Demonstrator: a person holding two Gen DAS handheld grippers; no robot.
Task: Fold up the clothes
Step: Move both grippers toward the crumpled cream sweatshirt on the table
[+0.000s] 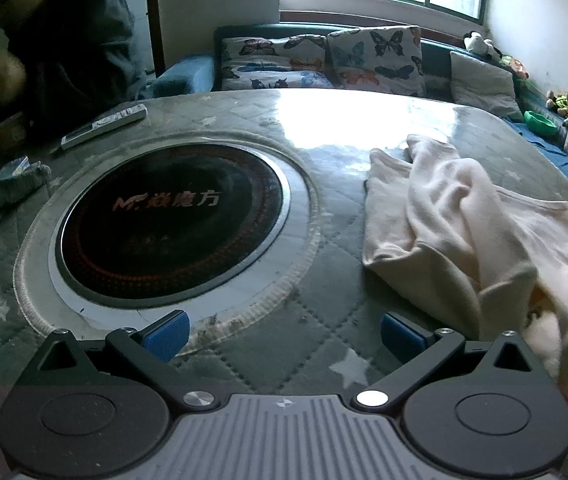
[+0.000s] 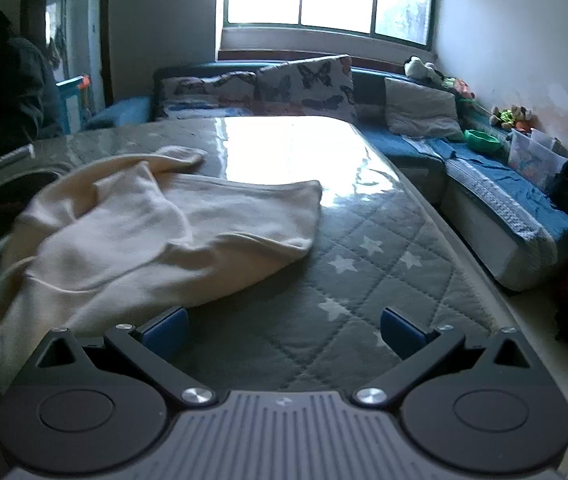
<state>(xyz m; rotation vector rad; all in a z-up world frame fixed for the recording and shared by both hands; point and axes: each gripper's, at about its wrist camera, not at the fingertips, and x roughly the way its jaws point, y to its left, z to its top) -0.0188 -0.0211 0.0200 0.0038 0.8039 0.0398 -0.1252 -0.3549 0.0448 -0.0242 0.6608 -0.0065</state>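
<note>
Your left gripper (image 1: 284, 334) and right gripper (image 2: 284, 330) both hang spread wide, grasping nothing; the cream garment (image 2: 151, 232) lies rumpled on the quilted table (image 2: 364, 280). It sits beside the round cooktop (image 1: 171, 216).

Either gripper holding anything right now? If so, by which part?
Nothing is held. The left gripper and right gripper are both open over the quilted table cover; the cream garment lies loose, ungripped.

Black gripper (image 1: 285, 334) linkages, blue pads (image 1: 165, 334), ribbed grey body.
</note>
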